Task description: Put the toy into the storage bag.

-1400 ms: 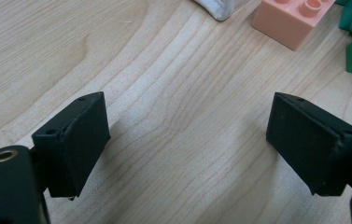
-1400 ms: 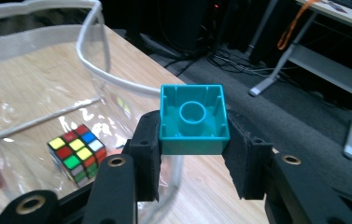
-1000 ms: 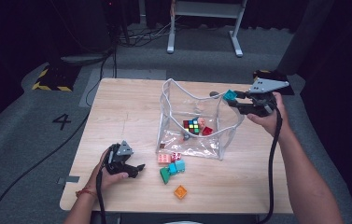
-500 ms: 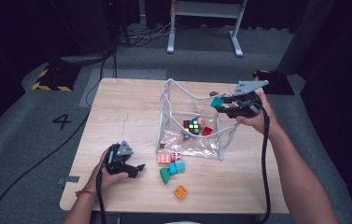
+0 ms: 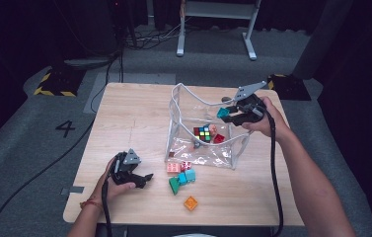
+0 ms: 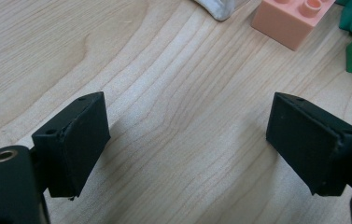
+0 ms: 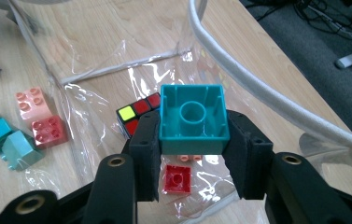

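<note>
Right tool (image 5: 227, 114) – we grip the teal block (image 7: 192, 119), now carried in over the clear bag (image 5: 201, 153) – drop comes next | left tool (image 5: 146, 178) – gaping, empty, resting on worktop (image 5: 134, 113)

We see a wooden table (image 5: 134, 118) on grey carpet. Near the table's front edge lie a pink block (image 5: 173, 167), a green block (image 5: 174, 185) and a light blue block (image 5: 187, 176) close together, with an orange block (image 5: 190, 203) alone nearer the edge. Left of the table a "4" (image 5: 65, 128) marks the floor; beyond its far left corner lies a yellow-black striped plate (image 5: 51, 84). Behind the table we find a white stand (image 5: 213, 24) and cables (image 5: 144, 37).
</note>
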The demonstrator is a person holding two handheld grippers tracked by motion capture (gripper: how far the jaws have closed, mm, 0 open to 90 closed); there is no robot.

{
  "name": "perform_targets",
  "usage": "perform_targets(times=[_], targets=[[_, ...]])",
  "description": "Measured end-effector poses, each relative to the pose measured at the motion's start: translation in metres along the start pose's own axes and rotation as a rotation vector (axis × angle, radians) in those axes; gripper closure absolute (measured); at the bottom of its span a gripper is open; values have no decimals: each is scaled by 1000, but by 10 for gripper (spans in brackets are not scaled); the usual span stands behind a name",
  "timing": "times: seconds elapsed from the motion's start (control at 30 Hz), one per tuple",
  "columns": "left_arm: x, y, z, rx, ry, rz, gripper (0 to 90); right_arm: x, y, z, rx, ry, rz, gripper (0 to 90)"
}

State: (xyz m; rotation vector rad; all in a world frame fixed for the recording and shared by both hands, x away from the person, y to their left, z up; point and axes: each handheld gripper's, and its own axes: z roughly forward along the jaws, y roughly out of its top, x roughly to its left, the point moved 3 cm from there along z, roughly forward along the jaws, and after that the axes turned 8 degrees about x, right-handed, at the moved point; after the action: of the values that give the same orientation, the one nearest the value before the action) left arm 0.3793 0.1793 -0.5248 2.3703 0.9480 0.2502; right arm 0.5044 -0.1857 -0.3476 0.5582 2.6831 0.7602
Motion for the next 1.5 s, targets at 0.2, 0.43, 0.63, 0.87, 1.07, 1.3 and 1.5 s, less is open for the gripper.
perform_targets(times=[0.2,0.43,0.63,0.87,1.07,1.3,1.5], targets=[[0,0,0,0,0,0,135,-3,1,6,55,14,23,595],[0,0,0,0,0,0,134,-7,-1,12,134,4,-2,594],[0,0,0,0,0,0,134,-13,-9,21,248,2,35,591],[0,0,0,0,-1,0,134,-19,-15,10,215,3,76,548],[0,0,0,0,-1,0,134,-14,-14,-2,117,9,51,463],[0,0,0,-1,-1,0,134,-7,-19,-25,-66,-46,133,309],[0,0,0,-1,-1,-2,134,-6,-30,-46,-182,-85,186,244]])
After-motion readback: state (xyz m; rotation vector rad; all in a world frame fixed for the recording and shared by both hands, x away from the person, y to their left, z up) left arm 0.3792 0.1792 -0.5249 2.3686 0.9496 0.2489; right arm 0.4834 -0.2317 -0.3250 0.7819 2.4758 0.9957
